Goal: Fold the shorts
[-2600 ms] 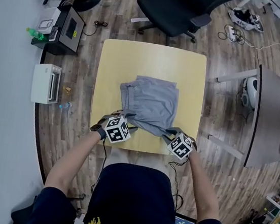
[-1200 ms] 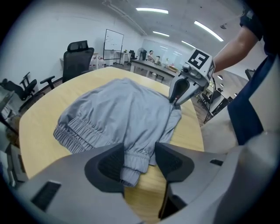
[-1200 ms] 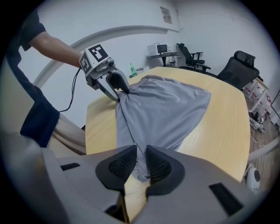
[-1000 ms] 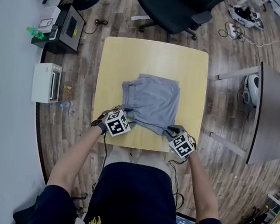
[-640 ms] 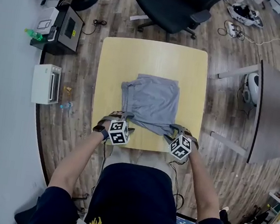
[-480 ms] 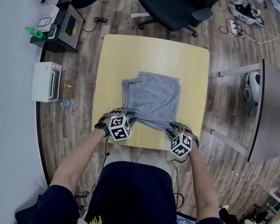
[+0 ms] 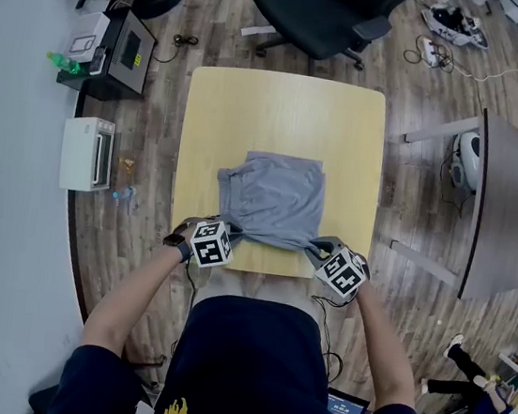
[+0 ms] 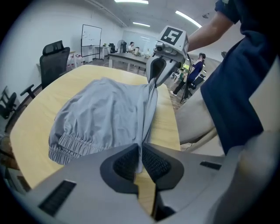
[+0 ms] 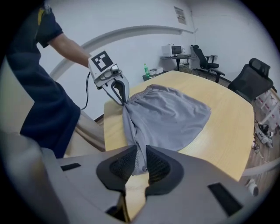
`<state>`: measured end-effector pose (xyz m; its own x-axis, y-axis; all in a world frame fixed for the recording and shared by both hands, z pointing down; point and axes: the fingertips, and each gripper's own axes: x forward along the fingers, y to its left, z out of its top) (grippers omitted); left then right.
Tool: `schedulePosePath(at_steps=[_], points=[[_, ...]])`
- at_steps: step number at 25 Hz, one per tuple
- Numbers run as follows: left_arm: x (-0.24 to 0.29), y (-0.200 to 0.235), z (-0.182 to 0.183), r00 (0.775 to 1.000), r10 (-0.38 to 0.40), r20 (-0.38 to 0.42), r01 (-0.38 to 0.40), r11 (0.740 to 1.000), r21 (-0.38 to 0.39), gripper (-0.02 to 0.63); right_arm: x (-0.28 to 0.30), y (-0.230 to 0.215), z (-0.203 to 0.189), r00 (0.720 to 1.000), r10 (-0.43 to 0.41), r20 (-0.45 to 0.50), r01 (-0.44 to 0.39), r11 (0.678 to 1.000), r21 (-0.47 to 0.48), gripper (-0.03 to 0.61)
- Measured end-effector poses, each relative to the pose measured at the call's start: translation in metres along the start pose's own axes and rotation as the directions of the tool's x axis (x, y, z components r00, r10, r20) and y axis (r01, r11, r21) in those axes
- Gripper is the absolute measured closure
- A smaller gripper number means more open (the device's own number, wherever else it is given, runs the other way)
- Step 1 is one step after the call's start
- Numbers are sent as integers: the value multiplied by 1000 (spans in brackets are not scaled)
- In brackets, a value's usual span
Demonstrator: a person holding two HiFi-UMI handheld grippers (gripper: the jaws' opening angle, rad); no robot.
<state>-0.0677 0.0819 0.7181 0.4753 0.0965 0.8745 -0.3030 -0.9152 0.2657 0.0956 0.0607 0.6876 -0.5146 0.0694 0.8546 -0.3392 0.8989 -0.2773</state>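
Closing on the near edge of the shorts [image 7: 274, 203], the fingers of the left gripper [image 8: 141, 162] and the right gripper [image 9: 141, 166] each pinch grey cloth, one at each near corner. The shorts lie rumpled on the near half of the desk [image 7: 286, 110], with that edge strung between the two grippers. Both bites look shallow, so a quick lift could pull a corner free. If only the top layer is caught, the layers may part. Raising one side ahead of the other would likely skew the fold, and the bunched left side could be creased in.
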Motion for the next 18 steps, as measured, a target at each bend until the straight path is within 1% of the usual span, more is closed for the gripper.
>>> schedulePosePath(at_steps=[3, 5, 7, 8, 10, 12, 14, 15, 16, 17, 18], points=[[-3, -1, 0, 1000, -15, 14, 16, 1000, -25, 581, -5, -2, 9, 999, 20, 34, -22, 998, 59, 509], [-6, 3, -1, 1000, -4, 31, 5, 999, -39, 581, -5, -4, 15, 998, 19, 57, -25, 995, 95, 509], [-7, 5, -4, 999, 14, 36, -12, 999, -34, 570, -3, -4, 19, 998, 17, 62, -23, 994, 108, 511], [-4, 2, -3, 999, 14, 32, -13, 1000, -25, 533, -3, -5, 19, 998, 19, 62, -26, 993, 113, 511], [6, -8, 1, 1000, 7, 20, -7, 1000, -4, 422, -5, -6, 17, 998, 27, 63, -34, 992, 119, 511], [19, -16, 5, 999, 29, 15, -29, 999, 15, 402, -6, -5, 15, 998, 31, 61, -38, 992, 121, 511], [30, -17, 6, 996, 90, 6, -90, 995, 41, 400, -6, -6, 12, 998, 32, 58, -39, 991, 125, 511], [32, -14, 5, 990, 138, 2, -138, 989, 59, 408, -6, -6, 10, 998, 32, 57, -39, 991, 126, 511], [32, -10, 3, 982, 191, 0, -190, 979, 77, 494, -5, -5, 10, 998, 32, 56, -39, 991, 129, 511], [32, -6, 0, 971, 239, 1, -238, 967, 91, 546, -3, -2, 11, 998, 30, 56, -37, 991, 132, 511], [30, -4, -3, 962, 272, 5, -271, 958, 95, 551, 0, 1, 12, 998, 27, 55, -34, 990, 137, 511]])
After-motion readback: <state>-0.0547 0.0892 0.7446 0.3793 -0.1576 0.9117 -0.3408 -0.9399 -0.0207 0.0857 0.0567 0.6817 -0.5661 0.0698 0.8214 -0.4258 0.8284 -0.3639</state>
